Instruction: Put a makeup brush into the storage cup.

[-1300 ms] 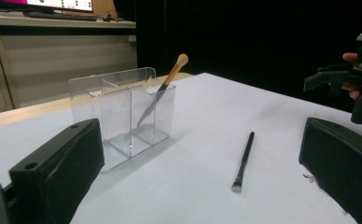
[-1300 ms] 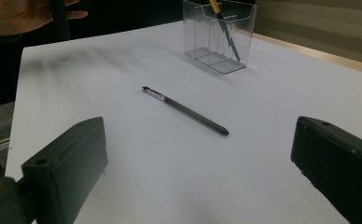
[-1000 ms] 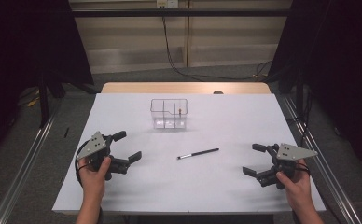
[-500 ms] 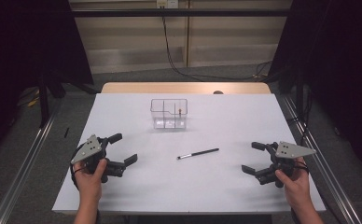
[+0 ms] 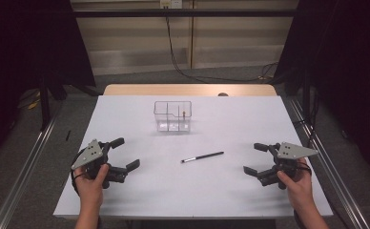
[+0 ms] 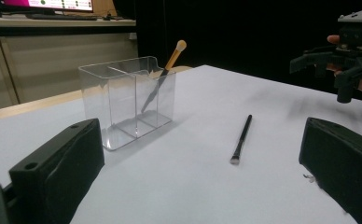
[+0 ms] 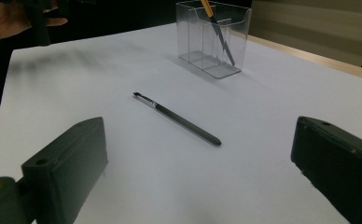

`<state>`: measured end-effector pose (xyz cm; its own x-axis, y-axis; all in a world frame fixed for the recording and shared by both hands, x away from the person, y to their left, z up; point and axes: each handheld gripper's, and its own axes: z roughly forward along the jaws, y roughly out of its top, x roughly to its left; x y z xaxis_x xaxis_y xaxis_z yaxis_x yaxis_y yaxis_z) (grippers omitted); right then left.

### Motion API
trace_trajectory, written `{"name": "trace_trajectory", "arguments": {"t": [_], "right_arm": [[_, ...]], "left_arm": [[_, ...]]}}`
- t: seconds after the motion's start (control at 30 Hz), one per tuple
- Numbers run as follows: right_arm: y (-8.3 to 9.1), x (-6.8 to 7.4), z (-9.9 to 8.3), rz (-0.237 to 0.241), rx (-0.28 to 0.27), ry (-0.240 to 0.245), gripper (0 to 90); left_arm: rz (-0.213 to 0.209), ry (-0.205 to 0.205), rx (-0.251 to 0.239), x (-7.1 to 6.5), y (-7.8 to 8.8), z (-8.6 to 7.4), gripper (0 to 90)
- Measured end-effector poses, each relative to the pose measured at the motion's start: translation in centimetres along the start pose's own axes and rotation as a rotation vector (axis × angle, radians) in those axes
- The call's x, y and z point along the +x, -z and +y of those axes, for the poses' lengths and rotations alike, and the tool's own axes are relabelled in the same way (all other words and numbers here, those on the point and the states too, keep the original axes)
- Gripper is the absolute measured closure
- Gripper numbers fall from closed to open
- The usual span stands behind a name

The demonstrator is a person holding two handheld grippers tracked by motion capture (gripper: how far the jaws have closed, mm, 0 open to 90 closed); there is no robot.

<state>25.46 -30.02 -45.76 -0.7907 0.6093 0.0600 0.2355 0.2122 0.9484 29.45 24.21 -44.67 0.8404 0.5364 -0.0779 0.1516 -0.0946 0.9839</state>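
Black brush (image 5: pixel 202 157) lies flat near the middle of the white bench (image 5: pixel 221 200), touching nothing. Behind it, closer to the far edge, stands a clear box (image 5: pixel 172 116) with another brush (image 6: pixel 164 77) leaning inside one part. The left gripper (image 5: pixel 121 154) sits near the left edge with its jaws wide apart. The right gripper (image 5: pixel 254 158) sits near the right edge, jaws apart too, holding nothing.
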Motion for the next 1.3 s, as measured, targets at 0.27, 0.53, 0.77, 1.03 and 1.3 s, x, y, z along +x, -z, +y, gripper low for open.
{"name": "trace_trajectory", "arguments": {"t": [0.27, 0.53, 0.77, 1.03, 1.3], "right_arm": [[-0.7, -0.3, 0.6, -0.003, 0.000, 0.003, 2.9], [-1.9, -0.5, 1.3, 0.003, 0.008, 0.010, 2.7], [-3.1, -0.5, 2.1, 0.012, 0.020, 0.024, 2.6], [-4.3, -0.8, 2.8, 0.021, 0.014, 0.020, 2.5], [-5.3, -1.1, 3.4, 0.016, 0.023, 0.021, 2.4]], "left_arm": [[0.013, 0.006, -0.007, 0.0, 0.5, -0.1, 0.0], [0.016, 0.010, -0.007, 0.1, 0.9, -0.3, 0.0], [0.020, 0.013, -0.011, 0.0, 1.3, -0.3, 0.0], [0.017, 0.009, -0.010, 0.1, 1.2, -0.3, 0.0], [0.014, 0.011, -0.012, 0.1, 1.2, -0.3, 0.0]]}}
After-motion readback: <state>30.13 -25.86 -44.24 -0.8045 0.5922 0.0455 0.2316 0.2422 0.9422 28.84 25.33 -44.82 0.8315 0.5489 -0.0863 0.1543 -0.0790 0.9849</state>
